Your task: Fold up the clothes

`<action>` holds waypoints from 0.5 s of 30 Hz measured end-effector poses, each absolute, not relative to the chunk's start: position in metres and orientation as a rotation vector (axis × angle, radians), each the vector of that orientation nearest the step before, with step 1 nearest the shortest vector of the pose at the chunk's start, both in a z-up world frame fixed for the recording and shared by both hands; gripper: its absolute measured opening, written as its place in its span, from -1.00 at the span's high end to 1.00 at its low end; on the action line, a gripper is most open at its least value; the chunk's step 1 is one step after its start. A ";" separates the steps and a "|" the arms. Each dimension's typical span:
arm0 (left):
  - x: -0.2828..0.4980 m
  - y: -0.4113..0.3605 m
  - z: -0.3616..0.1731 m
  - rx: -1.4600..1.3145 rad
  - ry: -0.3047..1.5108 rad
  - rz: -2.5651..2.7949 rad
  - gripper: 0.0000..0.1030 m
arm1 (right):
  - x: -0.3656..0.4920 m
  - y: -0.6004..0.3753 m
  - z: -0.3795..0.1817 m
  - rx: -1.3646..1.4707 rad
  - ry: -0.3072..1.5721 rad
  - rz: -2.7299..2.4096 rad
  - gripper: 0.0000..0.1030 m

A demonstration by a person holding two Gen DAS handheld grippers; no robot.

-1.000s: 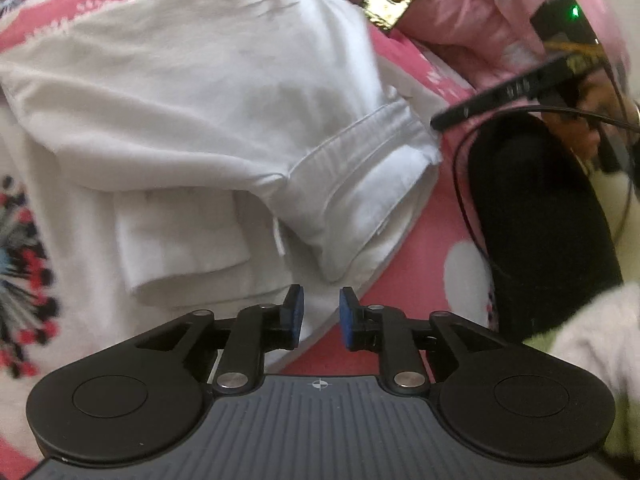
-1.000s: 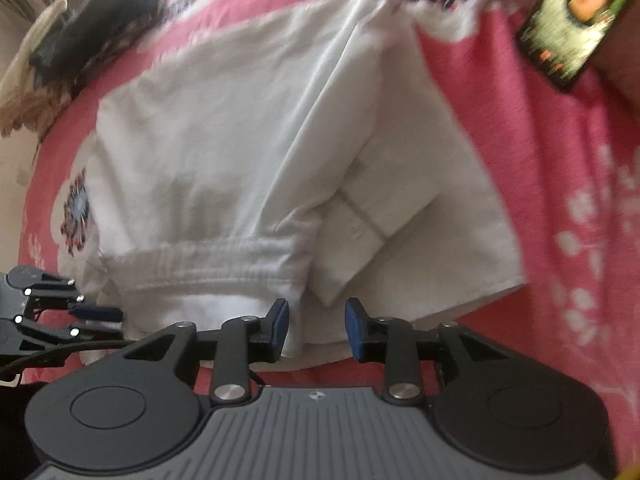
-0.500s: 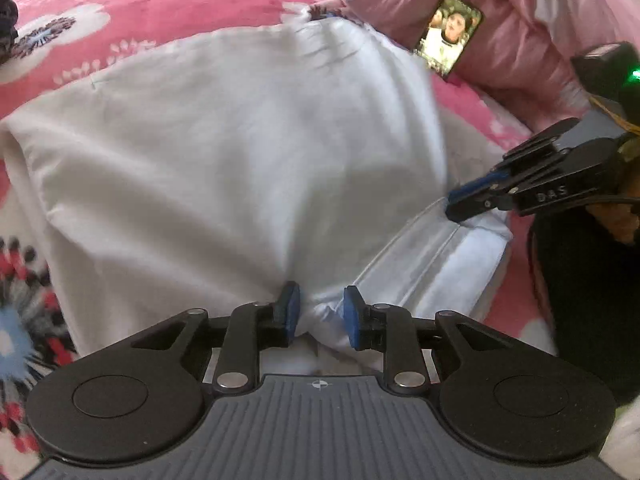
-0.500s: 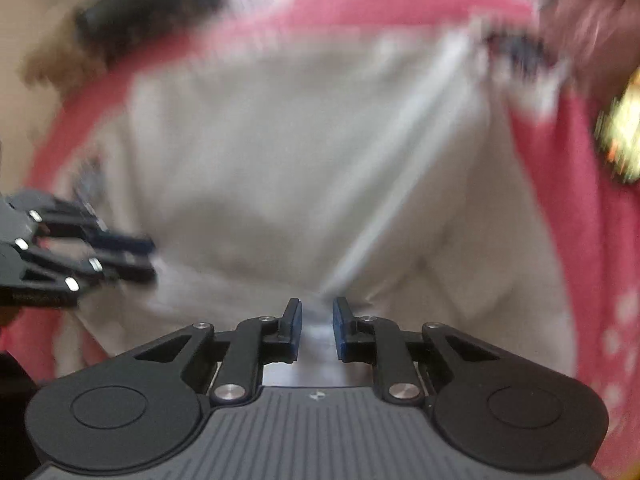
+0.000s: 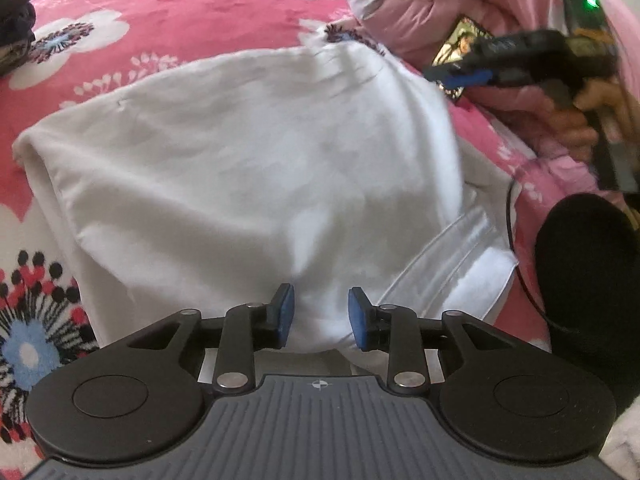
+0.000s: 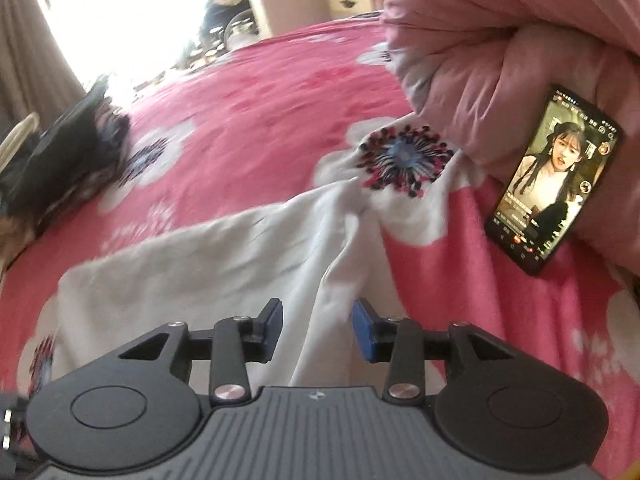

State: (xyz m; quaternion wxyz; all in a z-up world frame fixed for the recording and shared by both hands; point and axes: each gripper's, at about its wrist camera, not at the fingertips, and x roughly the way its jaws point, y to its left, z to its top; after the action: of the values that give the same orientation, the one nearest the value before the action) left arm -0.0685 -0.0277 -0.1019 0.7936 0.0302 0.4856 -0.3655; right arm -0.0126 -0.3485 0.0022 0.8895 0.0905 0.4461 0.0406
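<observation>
Starting at your left gripper [image 5: 320, 316], its blue pads stand apart with a bulge of the white garment [image 5: 248, 168] sitting in the gap; whether either pad touches the cloth I cannot tell, but the fingers are not pinched on it. Your right gripper [image 6: 316, 330] is spread about as wide, and a ridge of the same cloth runs up between its fingers without being clamped. The garment lies directly ahead of both tools, spread flat on the pink floral bedspread [image 5: 168, 4], with its folded body stretching away from the left gripper and a stitched band or cuff [image 5: 456, 256] trailing toward that gripper's right. From the left camera, the right gripper [image 5: 468, 77] hangs in the air past the far right edge of the cloth, so your left hand looks nearer the near hem, and the right is better placed for the far corner by the phone [image 6: 554, 184]. The next fold probably turns on that near-to-far axis. The near edge of the garment is hidden under both gripper bodies, the right view is motion-blurred, and the dark shape [image 5: 584, 280] at the left view's right edge is cut off and unclear.
</observation>
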 end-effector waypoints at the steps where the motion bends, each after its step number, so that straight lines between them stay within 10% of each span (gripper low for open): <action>1: -0.070 -0.028 -0.102 0.074 1.043 -0.787 0.43 | -0.009 -0.345 -0.001 0.164 0.915 0.076 0.19; 9: -0.071 -0.030 -0.105 0.080 1.057 -0.784 0.42 | 0.017 -0.323 -0.032 0.002 0.891 0.121 -0.08; 15: -0.067 -0.027 -0.106 0.060 1.073 -0.790 0.41 | 0.027 -0.363 -0.041 0.390 0.974 0.164 0.83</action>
State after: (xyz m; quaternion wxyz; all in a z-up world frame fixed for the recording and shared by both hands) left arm -0.0672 -0.0274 -0.1063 0.7857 0.0280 0.4976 -0.3665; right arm 0.0268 -0.3633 -0.0412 0.8623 0.1859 0.4645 0.0782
